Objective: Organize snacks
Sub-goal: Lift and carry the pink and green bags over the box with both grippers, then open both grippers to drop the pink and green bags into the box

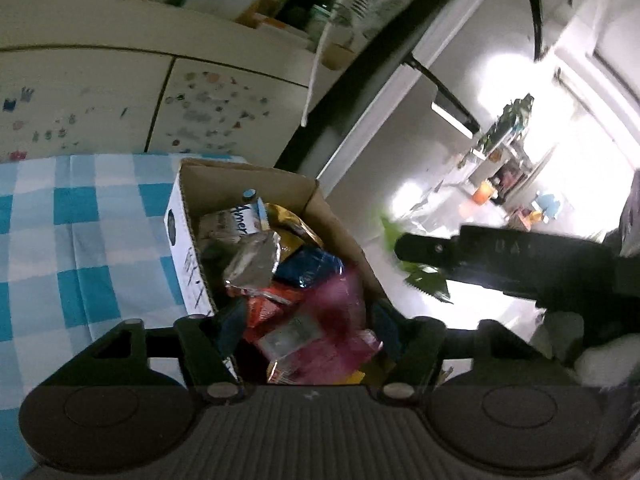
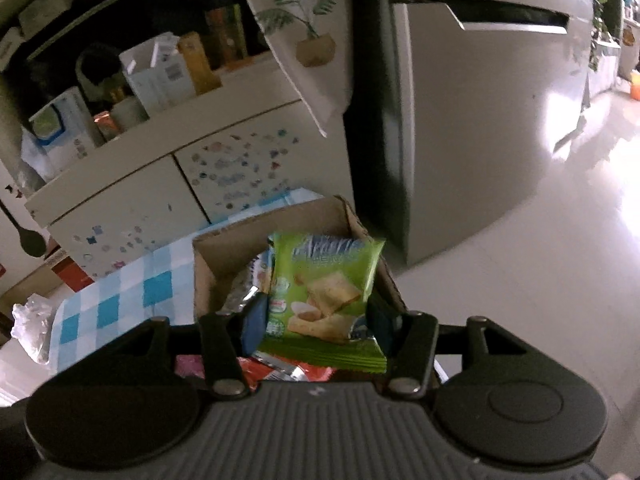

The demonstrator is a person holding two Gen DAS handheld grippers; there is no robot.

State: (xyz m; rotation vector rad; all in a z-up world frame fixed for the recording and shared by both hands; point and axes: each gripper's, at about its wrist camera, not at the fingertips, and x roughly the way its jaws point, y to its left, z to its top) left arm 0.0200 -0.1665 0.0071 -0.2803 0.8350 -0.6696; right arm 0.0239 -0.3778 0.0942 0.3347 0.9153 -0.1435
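A cardboard box (image 1: 256,178) full of snack packets stands on the blue-checked cloth (image 1: 72,232); it also shows in the right wrist view (image 2: 236,244). My left gripper (image 1: 308,344) is over the box with a pink snack packet (image 1: 324,332) between its fingers, blurred. My right gripper (image 2: 316,320) is shut on a green cracker packet (image 2: 324,296), held upright above the box. The right gripper's body (image 1: 504,260) shows to the right in the left wrist view.
A white cabinet (image 2: 168,188) with stickers stands behind the table, its shelf crowded with boxes. A grey fridge (image 2: 460,128) stands to the right of the box. A white plastic bag (image 2: 32,328) lies at the far left. Shiny floor (image 2: 540,272) spreads to the right.
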